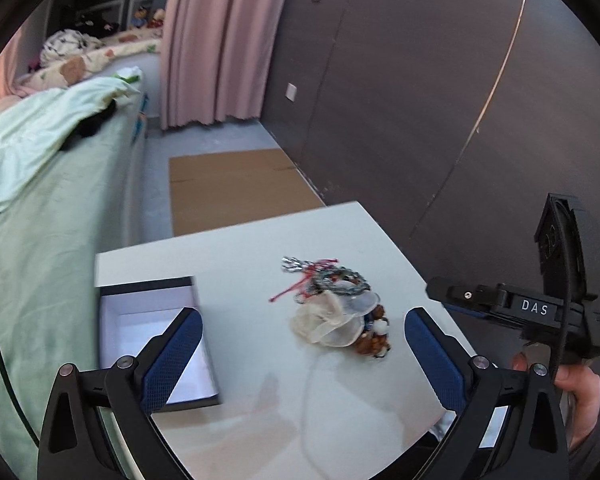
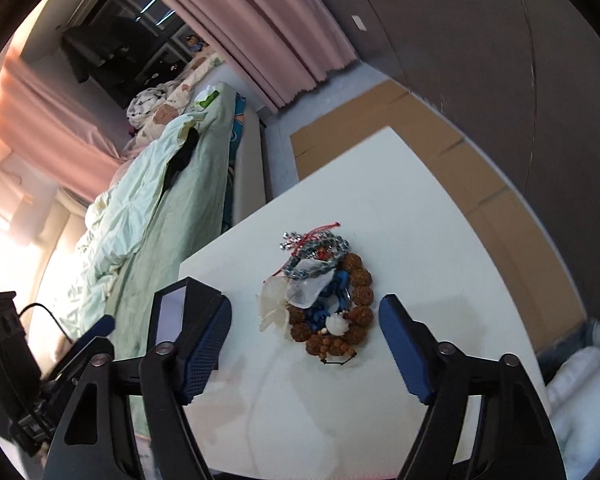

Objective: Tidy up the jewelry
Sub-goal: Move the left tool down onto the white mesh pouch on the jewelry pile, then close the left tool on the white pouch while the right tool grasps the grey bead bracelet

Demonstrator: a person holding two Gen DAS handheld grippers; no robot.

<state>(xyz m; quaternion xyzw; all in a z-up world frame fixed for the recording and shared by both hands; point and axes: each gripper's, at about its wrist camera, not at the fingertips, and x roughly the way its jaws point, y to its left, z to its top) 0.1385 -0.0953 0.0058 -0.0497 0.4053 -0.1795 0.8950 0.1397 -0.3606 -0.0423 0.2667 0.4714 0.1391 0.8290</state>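
A pile of jewelry (image 1: 340, 308) lies in the middle of a white table (image 1: 240, 248): silver chains, a red cord, translucent pouches and a brown bead bracelet (image 2: 356, 312). An open dark box with a white inside (image 1: 152, 336) stands at the table's left. My left gripper (image 1: 304, 320) is open and empty, above the table with the pile between its fingers' line. My right gripper (image 2: 304, 316) is open and empty, just short of the pile (image 2: 320, 288). The right gripper's body also shows at the right of the left wrist view (image 1: 540, 308).
A bed with green bedding (image 1: 40, 184) runs along the table's left side. Flat cardboard (image 1: 236, 188) lies on the floor beyond the table. A dark wall (image 1: 420, 100) stands to the right and pink curtains (image 1: 220, 40) hang at the back.
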